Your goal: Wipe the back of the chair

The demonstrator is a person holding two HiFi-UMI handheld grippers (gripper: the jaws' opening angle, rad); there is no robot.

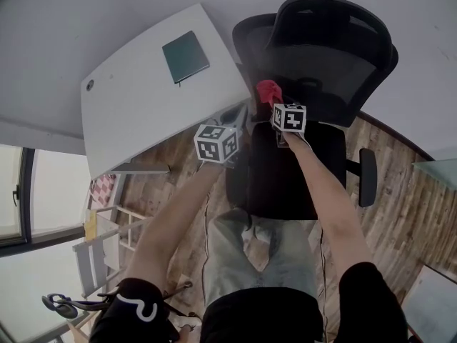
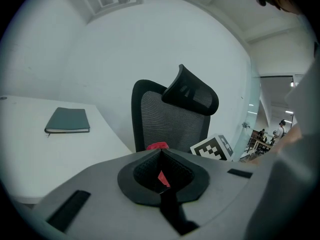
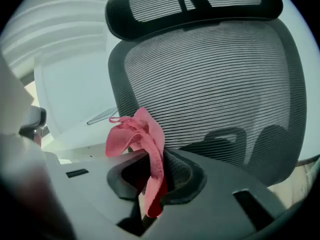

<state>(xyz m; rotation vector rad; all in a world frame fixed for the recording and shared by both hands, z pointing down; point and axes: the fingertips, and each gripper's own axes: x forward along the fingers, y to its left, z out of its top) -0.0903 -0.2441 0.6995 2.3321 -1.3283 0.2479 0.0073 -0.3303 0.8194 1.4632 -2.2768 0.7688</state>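
In the right gripper view, my right gripper [image 3: 152,176] is clenched on the pink cloth [image 3: 137,134], a loose fold standing above the jaws. The mesh backrest [image 3: 215,94] fills the view just ahead, not yet touched as far as I can tell. To wipe well I would press that fold flat on the mesh and stroke along the backrest's length, top to bottom, working across in overlapping passes. In the left gripper view, my left gripper [image 2: 161,171] has its jaws pressed together on nothing; the red in the slit looks like the cloth beyond. The backrest stands upright, its long axis vertical, with the headrest [image 2: 192,94] on top. From the head view, the seat [image 1: 282,174] lies between me and the backrest, so the backrest's front faces me, beside the white desk [image 1: 136,98].
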